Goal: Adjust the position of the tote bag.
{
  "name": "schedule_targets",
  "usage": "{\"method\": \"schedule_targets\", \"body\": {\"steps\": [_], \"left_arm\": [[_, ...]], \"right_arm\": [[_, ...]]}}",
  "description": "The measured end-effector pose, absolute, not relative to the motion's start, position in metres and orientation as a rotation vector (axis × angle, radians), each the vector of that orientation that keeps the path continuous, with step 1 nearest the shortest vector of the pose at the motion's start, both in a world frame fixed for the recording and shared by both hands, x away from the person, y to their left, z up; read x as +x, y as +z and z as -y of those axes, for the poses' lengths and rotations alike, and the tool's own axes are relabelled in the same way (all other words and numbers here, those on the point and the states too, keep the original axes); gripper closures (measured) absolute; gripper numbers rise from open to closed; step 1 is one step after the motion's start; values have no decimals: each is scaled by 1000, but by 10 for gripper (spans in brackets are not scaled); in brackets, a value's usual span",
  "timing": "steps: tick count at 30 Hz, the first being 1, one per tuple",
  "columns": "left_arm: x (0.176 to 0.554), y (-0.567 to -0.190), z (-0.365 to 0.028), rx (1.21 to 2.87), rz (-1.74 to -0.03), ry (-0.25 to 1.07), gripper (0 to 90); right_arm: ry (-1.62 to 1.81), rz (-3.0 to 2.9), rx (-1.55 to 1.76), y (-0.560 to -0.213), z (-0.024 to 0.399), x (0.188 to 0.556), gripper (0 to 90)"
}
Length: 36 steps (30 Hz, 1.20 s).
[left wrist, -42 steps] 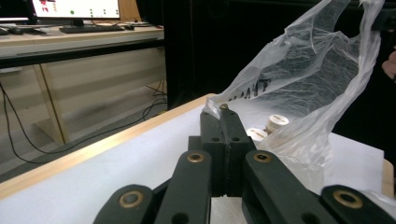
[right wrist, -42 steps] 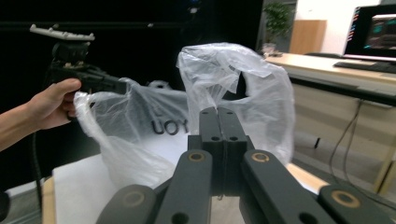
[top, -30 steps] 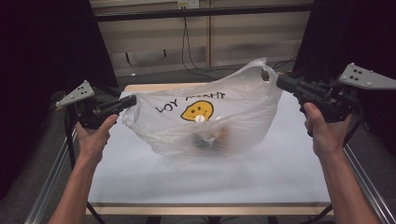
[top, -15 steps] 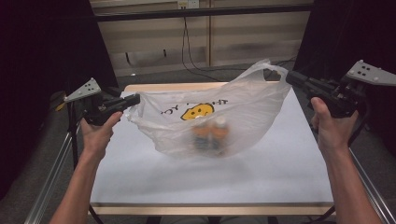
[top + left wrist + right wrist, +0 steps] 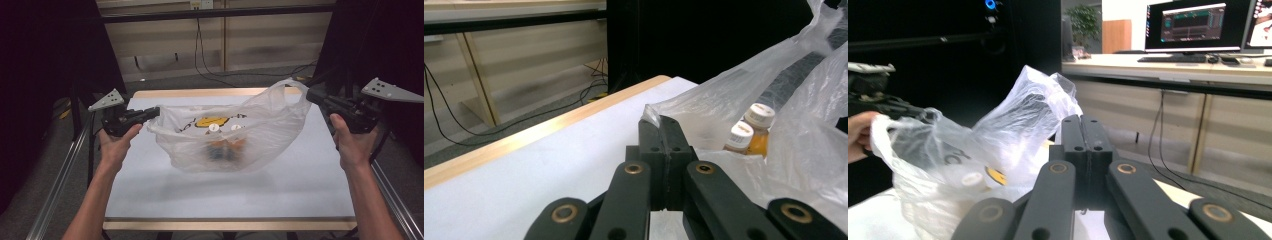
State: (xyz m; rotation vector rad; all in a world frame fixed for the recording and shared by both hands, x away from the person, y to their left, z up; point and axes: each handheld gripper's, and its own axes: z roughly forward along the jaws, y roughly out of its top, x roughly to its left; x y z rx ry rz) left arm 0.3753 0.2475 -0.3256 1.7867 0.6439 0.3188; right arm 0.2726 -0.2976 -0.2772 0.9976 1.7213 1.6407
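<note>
A thin plastic bag [image 5: 235, 137] hangs stretched between the two grippers above the white table [image 5: 300, 190]. The left gripper [image 5: 152, 112] has its jaws closed on one handle of the bag, and the right gripper [image 5: 310, 94] has its jaws closed on the other handle. Inside the bag, the left gripper view shows two bottles [image 5: 751, 132] with white caps, standing side by side.

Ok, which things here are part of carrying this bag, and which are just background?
In the job:
- plastic bag, held at each end
- two white-capped bottles inside it
- left gripper, jaws shut on the bag's edge
- right gripper, jaws shut on the bag's handle
- table under it

Just there:
- cables on the floor behind
- monitor on a desk
</note>
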Motion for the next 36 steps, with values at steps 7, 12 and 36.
{"method": "schedule_targets", "body": {"steps": [7,12,36], "left_arm": [[381,-342,-247,1801,-677,311,900],[385,-353,-248,1820,-697,304,900],[395,-398,-243,1925,-748,268,900]], "right_arm": [[1586,-1745,1047,-296,299,279,900],[1563,-1758,1084,-307,303,284,900],[1411,-1863,1191,-364,306,295,900]]}}
